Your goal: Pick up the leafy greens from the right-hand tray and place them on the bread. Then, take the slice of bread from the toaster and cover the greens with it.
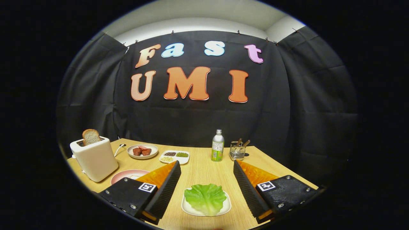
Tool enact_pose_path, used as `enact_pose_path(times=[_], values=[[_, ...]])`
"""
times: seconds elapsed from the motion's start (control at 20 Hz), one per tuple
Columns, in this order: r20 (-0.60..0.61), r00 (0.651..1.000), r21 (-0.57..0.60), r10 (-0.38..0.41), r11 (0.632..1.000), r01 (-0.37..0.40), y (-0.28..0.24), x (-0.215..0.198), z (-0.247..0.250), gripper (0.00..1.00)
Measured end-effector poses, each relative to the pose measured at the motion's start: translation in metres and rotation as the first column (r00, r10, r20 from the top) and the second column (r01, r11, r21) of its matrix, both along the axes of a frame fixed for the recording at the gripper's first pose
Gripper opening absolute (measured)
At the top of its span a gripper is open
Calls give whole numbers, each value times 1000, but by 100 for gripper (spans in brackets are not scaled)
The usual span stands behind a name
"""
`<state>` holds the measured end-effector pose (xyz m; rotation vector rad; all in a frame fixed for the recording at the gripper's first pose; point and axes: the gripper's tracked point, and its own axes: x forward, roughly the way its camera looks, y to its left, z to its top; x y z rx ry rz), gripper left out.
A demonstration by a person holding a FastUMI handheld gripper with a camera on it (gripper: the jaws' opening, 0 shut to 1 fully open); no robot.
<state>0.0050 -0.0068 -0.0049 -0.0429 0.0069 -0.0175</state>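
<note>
Tool (207,179) fingers spread wide apart, gripping nothing. The leafy greens (205,198) lie flat on a small white tray (188,209) right between the fingers, low on the tabletop (204,166). Beyond the left finger sits a pink plate (123,175), then the toaster (95,158) with a bread slice (91,136) standing up out of it, well apart from the greens.

Gripper (207,174) wide open, fingers (166,188) spread, nothing held.
</note>
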Motion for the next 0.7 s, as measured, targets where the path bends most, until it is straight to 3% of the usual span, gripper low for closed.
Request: enact_pose_path(times=[0.7], values=[[-225,974,3,39,999,-39,2,49,-66,99]])
